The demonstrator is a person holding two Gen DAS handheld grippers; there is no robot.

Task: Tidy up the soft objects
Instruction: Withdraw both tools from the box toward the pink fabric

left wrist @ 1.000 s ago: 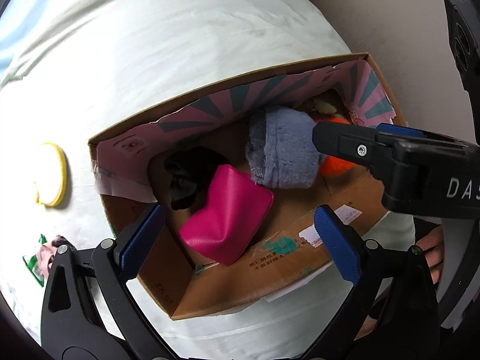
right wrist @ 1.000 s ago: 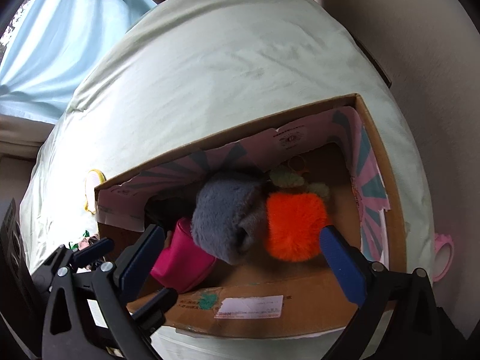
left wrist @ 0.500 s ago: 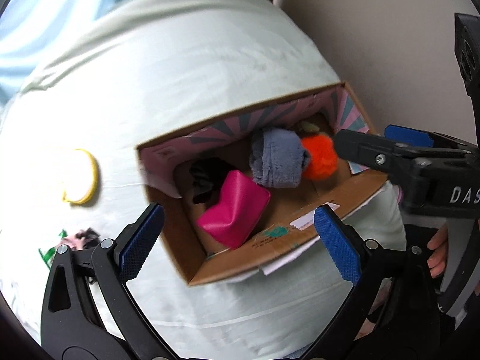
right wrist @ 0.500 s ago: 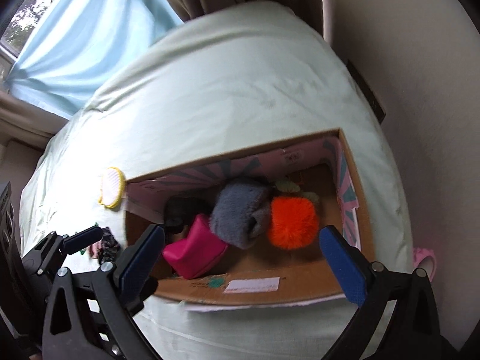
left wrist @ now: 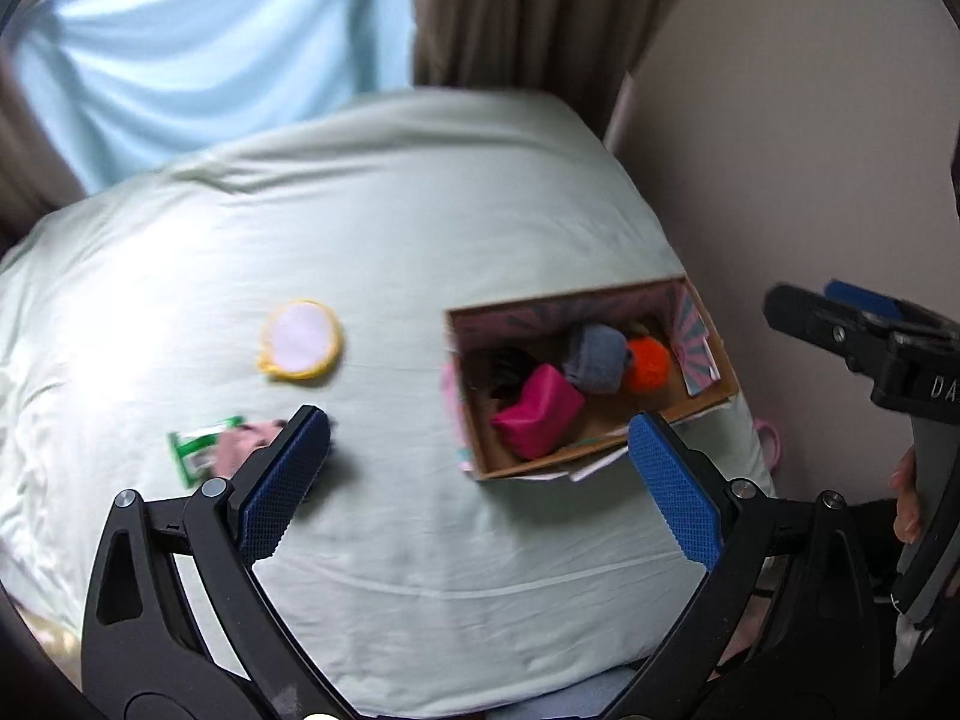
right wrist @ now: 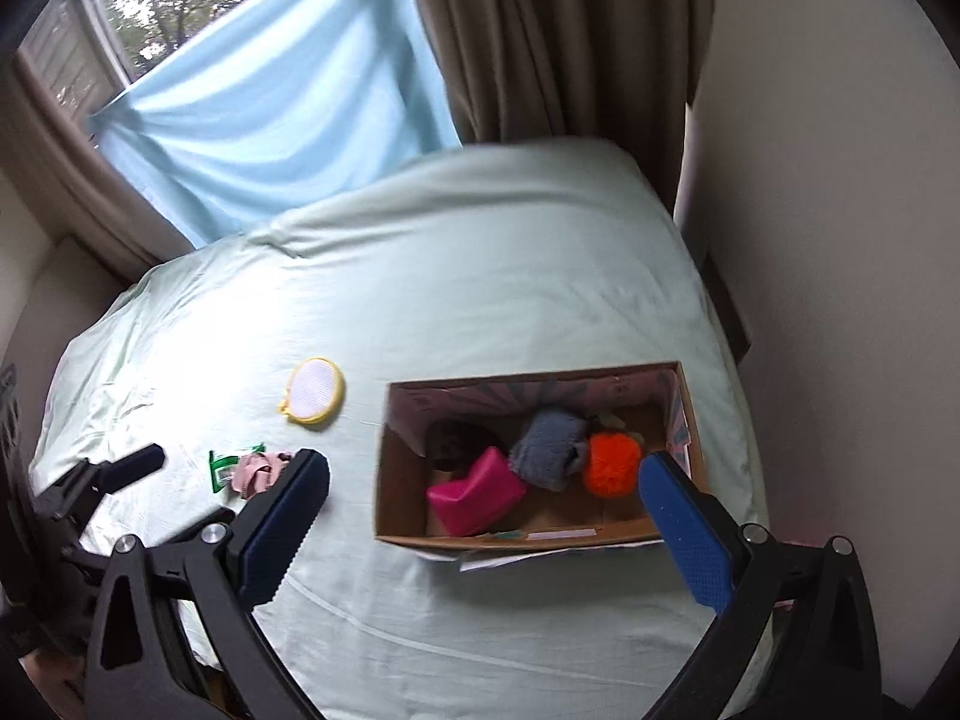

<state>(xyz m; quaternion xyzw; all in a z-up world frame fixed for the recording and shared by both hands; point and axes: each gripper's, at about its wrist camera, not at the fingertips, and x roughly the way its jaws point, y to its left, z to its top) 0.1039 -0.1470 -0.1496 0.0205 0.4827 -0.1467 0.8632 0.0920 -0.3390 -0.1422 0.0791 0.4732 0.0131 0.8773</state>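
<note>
So here's where we're at: both of our grippers are high above the bed [right wrist: 510,252], and neither has anything in it. The left gripper [left wrist: 477,483] is spread wide with nothing between the blue pads, and the right gripper [right wrist: 483,525] is the same, wide open and empty.

The cardboard box [right wrist: 528,531] sits toward the right side of the bed, close to the near edge. Inside it we've got a pink pouch [right wrist: 477,495], a grey plush thing [right wrist: 549,447], an orange pom-pom [right wrist: 612,462] and something black [right wrist: 456,441] in the far-left corner that we can't make out.

Still loose on the sheet, left of the box: a round yellow-rimmed pad [right wrist: 315,390] and, nearer to us, a little pink fabric bundle [right wrist: 261,471] with a green-edged packet [right wrist: 221,468] touching it.

What could go wrong, we reckon: the bundle and the packet touch, so a sloppy pinch may grab both or bunch up the sheet. The pad lies flat, so the pads could slide over it. And the box is near the bed's edge, so a bump while dropping stuff in might tip it off.
</note>
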